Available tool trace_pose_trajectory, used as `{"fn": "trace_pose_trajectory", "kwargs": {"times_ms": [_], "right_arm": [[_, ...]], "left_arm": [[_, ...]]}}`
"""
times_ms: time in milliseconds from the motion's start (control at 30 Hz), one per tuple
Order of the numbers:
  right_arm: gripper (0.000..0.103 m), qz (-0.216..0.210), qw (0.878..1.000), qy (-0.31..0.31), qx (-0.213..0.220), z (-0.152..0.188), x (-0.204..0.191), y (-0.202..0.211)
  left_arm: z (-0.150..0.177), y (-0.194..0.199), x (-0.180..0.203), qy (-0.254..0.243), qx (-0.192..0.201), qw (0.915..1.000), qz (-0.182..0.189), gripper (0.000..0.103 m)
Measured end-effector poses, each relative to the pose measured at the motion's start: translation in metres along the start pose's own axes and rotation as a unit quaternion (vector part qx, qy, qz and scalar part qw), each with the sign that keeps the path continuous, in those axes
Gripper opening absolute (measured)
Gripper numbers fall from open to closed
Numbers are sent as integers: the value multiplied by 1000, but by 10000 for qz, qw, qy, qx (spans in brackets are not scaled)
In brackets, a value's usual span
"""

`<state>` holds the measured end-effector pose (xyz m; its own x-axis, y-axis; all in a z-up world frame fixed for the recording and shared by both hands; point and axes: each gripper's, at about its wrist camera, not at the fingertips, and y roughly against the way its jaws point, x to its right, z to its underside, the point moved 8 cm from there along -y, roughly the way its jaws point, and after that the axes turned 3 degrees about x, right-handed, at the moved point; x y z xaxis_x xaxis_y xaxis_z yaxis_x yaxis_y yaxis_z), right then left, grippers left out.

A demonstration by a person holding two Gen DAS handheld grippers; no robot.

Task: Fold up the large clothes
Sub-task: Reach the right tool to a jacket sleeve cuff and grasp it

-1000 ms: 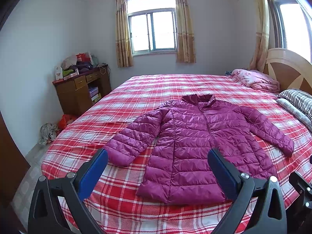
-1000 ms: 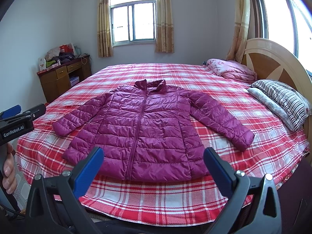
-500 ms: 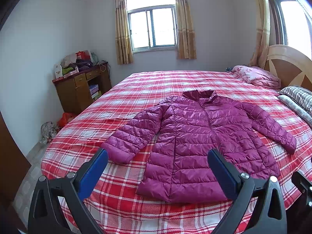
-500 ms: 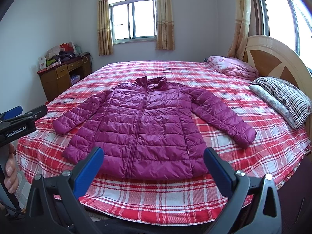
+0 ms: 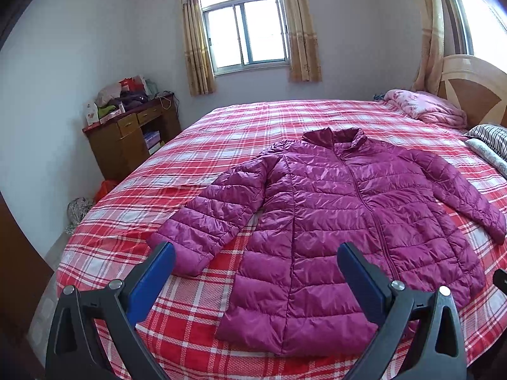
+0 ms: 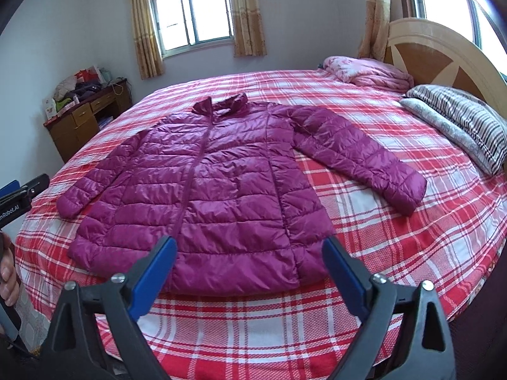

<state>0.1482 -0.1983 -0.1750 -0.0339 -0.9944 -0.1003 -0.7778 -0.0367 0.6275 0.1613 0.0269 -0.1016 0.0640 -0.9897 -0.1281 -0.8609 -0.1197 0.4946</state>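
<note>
A magenta quilted puffer jacket (image 5: 336,221) (image 6: 215,186) lies flat and zipped on the red plaid bed (image 5: 202,164) (image 6: 396,231), collar toward the window, both sleeves spread out. My left gripper (image 5: 255,253) hovers open above the jacket's hem, near the left sleeve cuff (image 5: 187,253); nothing sits between its blue pads. In the right wrist view my right gripper (image 6: 248,247) hangs above the hem, its jaws closing with nothing between them. The left gripper's body and a hand (image 6: 8,281) show at that view's left edge.
A wooden headboard (image 6: 443,60), striped pillows (image 6: 459,120) and a pink folded blanket (image 6: 370,71) sit at the bed's right. A cluttered wooden dresser (image 5: 130,139) stands by the left wall, with bags (image 5: 79,209) on the floor.
Both grippers moved forward and down toward the jacket, which now looms larger. The right gripper's jaws have narrowed a little.
</note>
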Motion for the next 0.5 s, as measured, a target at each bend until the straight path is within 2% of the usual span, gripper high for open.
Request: {"fn": "trace_pose_trajectory", "kwargs": {"times_ms": [100, 267, 400, 500], "right_arm": [[86, 124, 9993, -314, -169, 1, 28, -21], [82, 642, 9947, -741, -310, -5, 87, -50], [82, 978, 9851, -1356, -397, -15, 147, -72], [82, 1311, 9740, -1803, -397, -23, 192, -84]], "left_arm": [[1, -33, 5, -80, -192, 9998, -30, 102], [-3, -83, 13, -167, -377, 9991, -116, 102], [-11, -117, 16, -191, -378, 9988, -247, 102], [-9, -145, 15, -153, -530, 9978, -364, 102]]}}
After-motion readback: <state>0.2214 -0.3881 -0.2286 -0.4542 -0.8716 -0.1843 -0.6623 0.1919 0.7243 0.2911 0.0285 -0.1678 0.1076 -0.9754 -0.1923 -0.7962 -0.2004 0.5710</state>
